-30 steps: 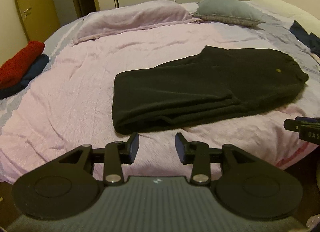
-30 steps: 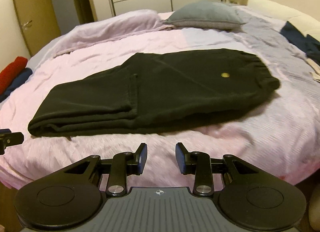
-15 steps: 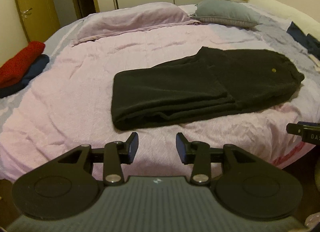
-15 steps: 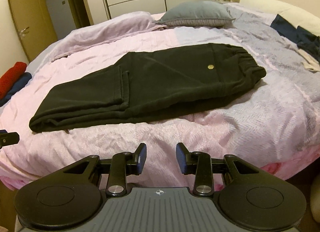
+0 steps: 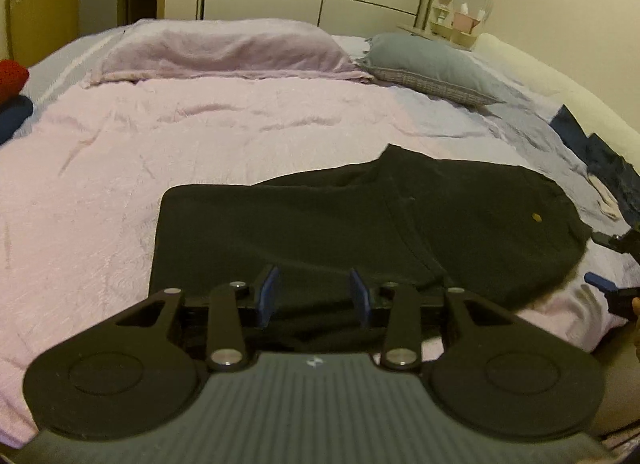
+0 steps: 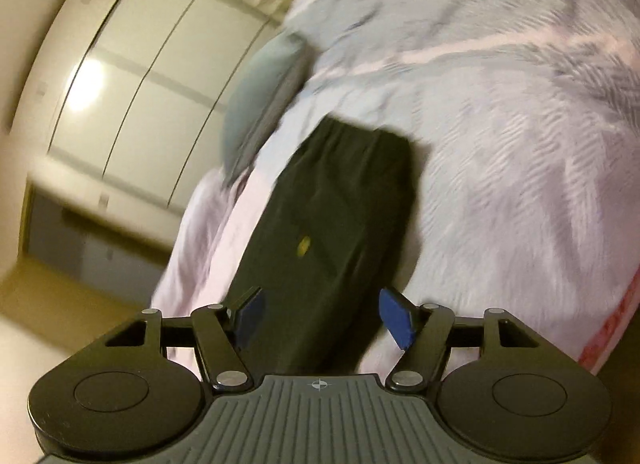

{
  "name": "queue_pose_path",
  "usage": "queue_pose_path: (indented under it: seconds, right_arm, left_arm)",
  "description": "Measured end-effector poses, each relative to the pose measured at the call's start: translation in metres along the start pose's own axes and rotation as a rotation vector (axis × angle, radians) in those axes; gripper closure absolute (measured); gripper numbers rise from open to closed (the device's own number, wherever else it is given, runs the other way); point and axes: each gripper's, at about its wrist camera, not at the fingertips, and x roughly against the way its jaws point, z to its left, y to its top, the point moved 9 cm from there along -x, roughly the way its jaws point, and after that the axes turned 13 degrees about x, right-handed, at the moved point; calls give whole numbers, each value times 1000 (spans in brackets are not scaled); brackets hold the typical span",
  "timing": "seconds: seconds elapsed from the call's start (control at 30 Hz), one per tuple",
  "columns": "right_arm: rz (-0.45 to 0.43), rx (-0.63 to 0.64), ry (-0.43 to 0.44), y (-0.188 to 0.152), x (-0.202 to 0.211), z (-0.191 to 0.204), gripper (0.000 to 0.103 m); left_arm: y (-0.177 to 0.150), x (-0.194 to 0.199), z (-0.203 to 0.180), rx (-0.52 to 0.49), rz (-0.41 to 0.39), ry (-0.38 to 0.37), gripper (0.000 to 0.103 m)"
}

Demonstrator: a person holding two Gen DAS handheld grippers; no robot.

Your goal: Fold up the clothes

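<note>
Black trousers [image 5: 360,223], folded lengthwise, lie across the pink bedspread [image 5: 120,163]. My left gripper [image 5: 314,276] hovers over their near edge at the leg end. Its jaws are closing, the blue pads [image 5: 269,296] still stand apart, and the dark cloth lies below and between them. In the right wrist view the picture is rolled sideways and blurred. There my right gripper [image 6: 320,298] is at the waistband end of the trousers [image 6: 340,203], near a small yellow button [image 6: 304,246]. Its jaws are opening wide, with cloth in line between them but not pinched. The right gripper [image 5: 604,262] also shows at the right edge of the left wrist view.
A pink pillow [image 5: 224,47] and a grey pillow [image 5: 432,63] lie at the head of the bed. Folded red [image 5: 12,75] and navy [image 5: 14,115] clothes sit at the far left edge. Dark blue clothing [image 5: 600,151] lies at the right. A white wardrobe [image 6: 132,83] stands behind.
My left gripper moved forward to the trousers' near edge. My right gripper rolled sideways, swung to the waistband end, and its jaws spread much wider.
</note>
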Motion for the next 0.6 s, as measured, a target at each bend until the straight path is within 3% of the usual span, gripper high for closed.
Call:
queue_pose_path:
  seconds: [0.1,0.27,0.33,0.37,0.5,0.6]
  right_arm:
    - [-10,-70,-16,13,-18,-21,36]
    - [-15,-72,-39,28,-46,-38,37]
    - [-17,-78,-34,31,-53,-39,45]
    - [-25,-49,-29,33,-51,-34,52]
    - [-53,74,-23,29,-44,-16,53]
    - [-20,87,-30,20,-53,-25,56]
  left_arm:
    - [4,-19,9,24,16,13,68]
    - [0,-41,15,39,51,19,69]
    - [0,-43,15,34,47,17,69]
    - [0,-45,15,32,45,16,69]
    - [2,-48,14,21,45,7,69]
    - [3,-51,14,21,46,4,69]
